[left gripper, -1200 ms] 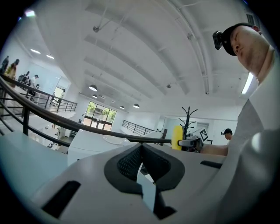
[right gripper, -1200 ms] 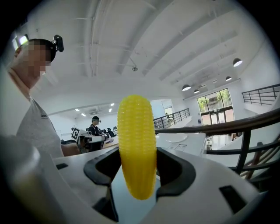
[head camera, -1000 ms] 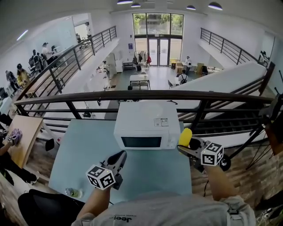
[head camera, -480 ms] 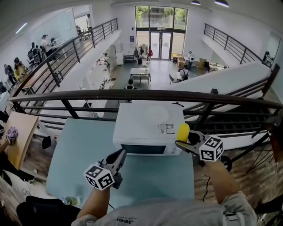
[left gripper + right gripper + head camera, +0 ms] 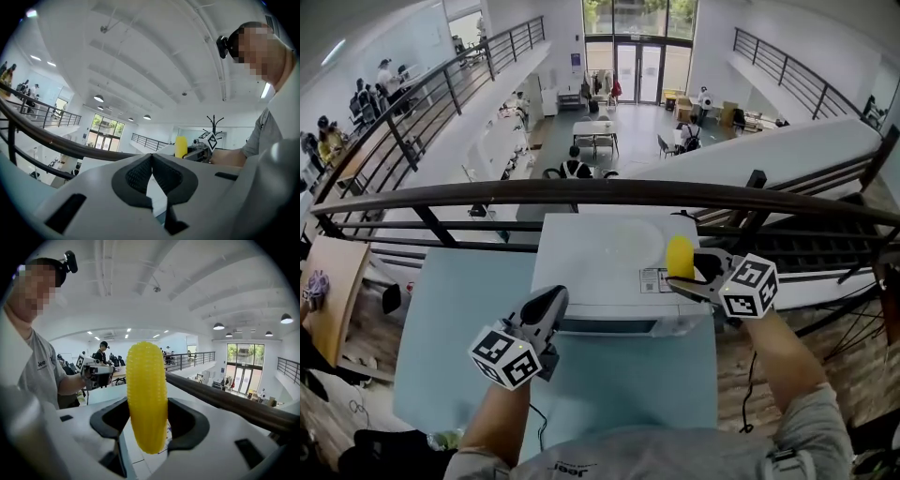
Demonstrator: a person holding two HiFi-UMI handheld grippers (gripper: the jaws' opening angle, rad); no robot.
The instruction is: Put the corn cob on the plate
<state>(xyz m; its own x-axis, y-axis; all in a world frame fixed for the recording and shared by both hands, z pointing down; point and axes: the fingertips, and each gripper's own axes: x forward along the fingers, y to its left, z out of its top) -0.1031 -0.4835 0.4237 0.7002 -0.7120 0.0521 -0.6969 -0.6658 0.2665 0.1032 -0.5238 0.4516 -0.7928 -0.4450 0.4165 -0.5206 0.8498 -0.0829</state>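
A yellow corn cob (image 5: 679,257) stands upright between the pads of my right gripper (image 5: 682,278), which is shut on it. In the right gripper view the corn cob (image 5: 146,394) fills the gap between the jaws. It hangs over the right part of the white microwave's top (image 5: 581,281), just right of a faint, see-through round plate (image 5: 605,234) that lies there. My left gripper (image 5: 548,302) is shut with nothing in it, low in front of the microwave's left side; its pads (image 5: 140,174) meet. The corn cob (image 5: 181,146) also shows in the left gripper view.
The microwave stands at the far edge of a light blue table (image 5: 459,328). Right behind it runs a dark railing (image 5: 581,192) with a drop to a lower floor. A wooden table (image 5: 333,291) is off to the left.
Both grippers have moved forward toward the microwave. The right one has carried the corn from beside the microwave's front corner to above its top, next to the plate.
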